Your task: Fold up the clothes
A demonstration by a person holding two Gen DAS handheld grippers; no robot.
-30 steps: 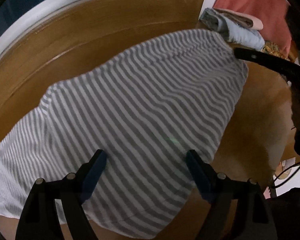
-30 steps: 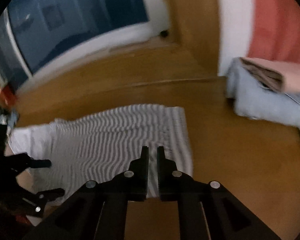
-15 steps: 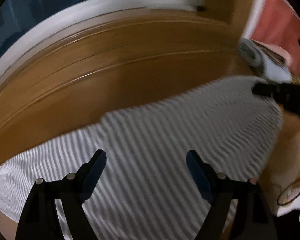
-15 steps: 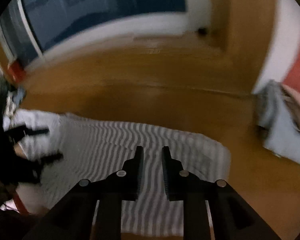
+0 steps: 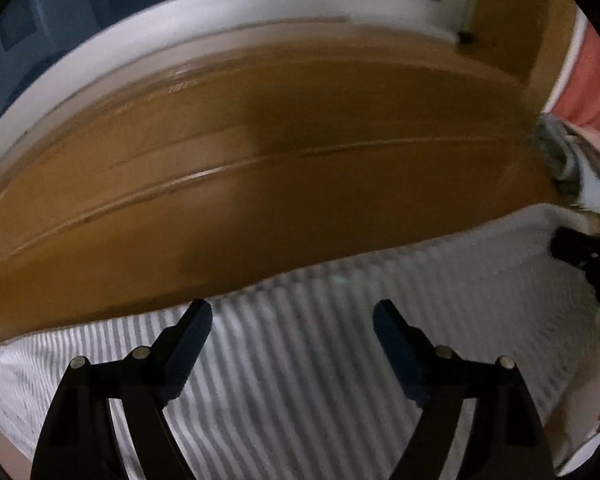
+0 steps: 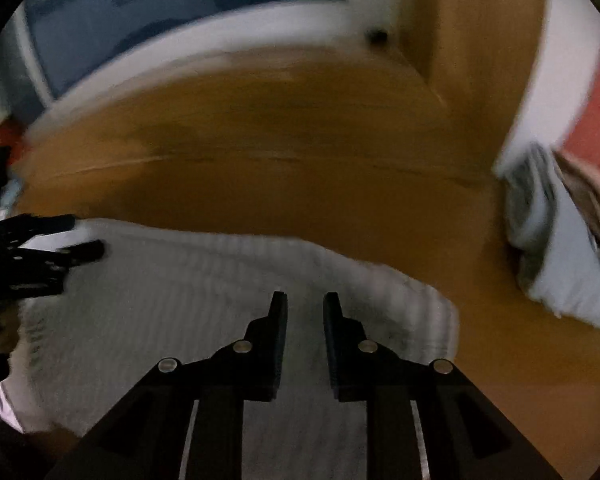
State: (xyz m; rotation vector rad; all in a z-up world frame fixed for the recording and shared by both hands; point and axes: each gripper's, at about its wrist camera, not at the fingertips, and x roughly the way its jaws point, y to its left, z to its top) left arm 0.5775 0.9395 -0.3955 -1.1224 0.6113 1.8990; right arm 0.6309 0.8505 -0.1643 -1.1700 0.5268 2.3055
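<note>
- My left gripper (image 5: 292, 320) hovers over the striped garment (image 5: 340, 340), jaws spread wide, nothing between them.
- My right gripper (image 6: 305, 304) has jaws slightly parted (empty).
- The garment lies flat on the wooden floor (image 5: 300, 140).

Striped garment (image 6: 204, 300) flat on wooden floor (image 6: 280, 152), at 6 o'clock; folded clothes pile (image 6: 560, 248) at 3; wall trim (image 6: 204, 36) at 12.

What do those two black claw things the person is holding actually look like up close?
Both are matte black plastic. The left gripper has two long tapered fingers with dark blue pads on their inner faces and round silver rivets at the joints. The right gripper has the same black linkages and silver rivets; its fingers look blunter and squarer. No cables or sleeves show.
</note>
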